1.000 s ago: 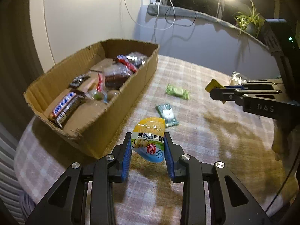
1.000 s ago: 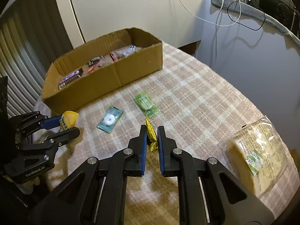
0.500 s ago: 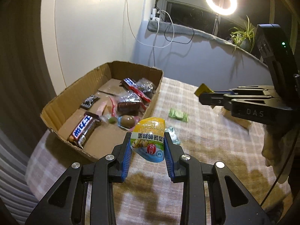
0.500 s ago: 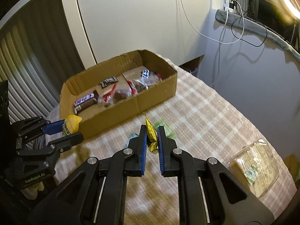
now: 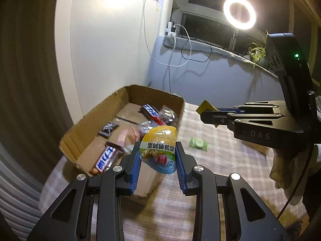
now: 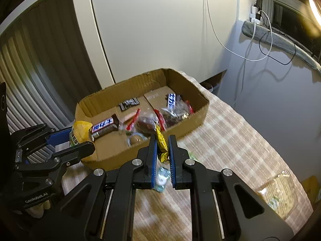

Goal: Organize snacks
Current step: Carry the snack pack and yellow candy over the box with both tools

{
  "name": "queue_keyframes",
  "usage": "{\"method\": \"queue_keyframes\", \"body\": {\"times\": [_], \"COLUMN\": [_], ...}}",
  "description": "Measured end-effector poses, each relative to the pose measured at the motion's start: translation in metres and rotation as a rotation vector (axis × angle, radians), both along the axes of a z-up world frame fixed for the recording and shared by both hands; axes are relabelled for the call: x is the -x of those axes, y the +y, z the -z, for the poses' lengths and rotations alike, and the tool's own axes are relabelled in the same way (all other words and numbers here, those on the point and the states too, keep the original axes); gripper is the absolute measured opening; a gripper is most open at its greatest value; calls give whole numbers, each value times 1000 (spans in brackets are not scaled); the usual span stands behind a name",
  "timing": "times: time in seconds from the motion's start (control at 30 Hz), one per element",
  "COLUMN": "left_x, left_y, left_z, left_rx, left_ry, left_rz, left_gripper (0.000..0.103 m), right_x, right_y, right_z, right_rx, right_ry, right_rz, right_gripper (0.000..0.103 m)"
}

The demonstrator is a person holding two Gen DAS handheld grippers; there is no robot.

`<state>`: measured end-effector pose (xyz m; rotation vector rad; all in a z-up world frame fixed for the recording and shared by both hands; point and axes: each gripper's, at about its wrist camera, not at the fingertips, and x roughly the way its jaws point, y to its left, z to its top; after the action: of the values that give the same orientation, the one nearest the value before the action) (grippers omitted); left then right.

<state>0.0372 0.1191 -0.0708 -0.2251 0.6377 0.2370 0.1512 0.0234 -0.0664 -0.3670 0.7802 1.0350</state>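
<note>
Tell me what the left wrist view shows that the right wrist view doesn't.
Only the left wrist view shows the ring light, a plant and a green packet lying in the open on the table. Only the right wrist view shows a clear bag at the table's near right. Both show the box of snacks, the yellow pouch in the left gripper, and the gold wrapper in the right gripper.

Teal packet [image 6: 161,177] at lower centre of right wrist view half hidden behind gripper fingers | bread bag [image 6: 280,192] at lower right blurred, label unreadable | green packet [image 5: 198,144] right of centre in left wrist view smeared
</note>
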Motion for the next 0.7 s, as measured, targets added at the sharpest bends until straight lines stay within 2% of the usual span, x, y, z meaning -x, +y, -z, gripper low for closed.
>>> {"method": "queue_keyframes", "body": {"times": [0.7], "left_x": [-20], "left_y": [51], "left_z": [20], "left_rx": [0], "left_ry": [49], "left_rz": [-62], "left_gripper": [30], "right_x": [-27], "right_y": [68], "right_z": [24], "right_rx": [17], "right_ry": [48], "right_rz": [-50], "right_gripper": [11]}}
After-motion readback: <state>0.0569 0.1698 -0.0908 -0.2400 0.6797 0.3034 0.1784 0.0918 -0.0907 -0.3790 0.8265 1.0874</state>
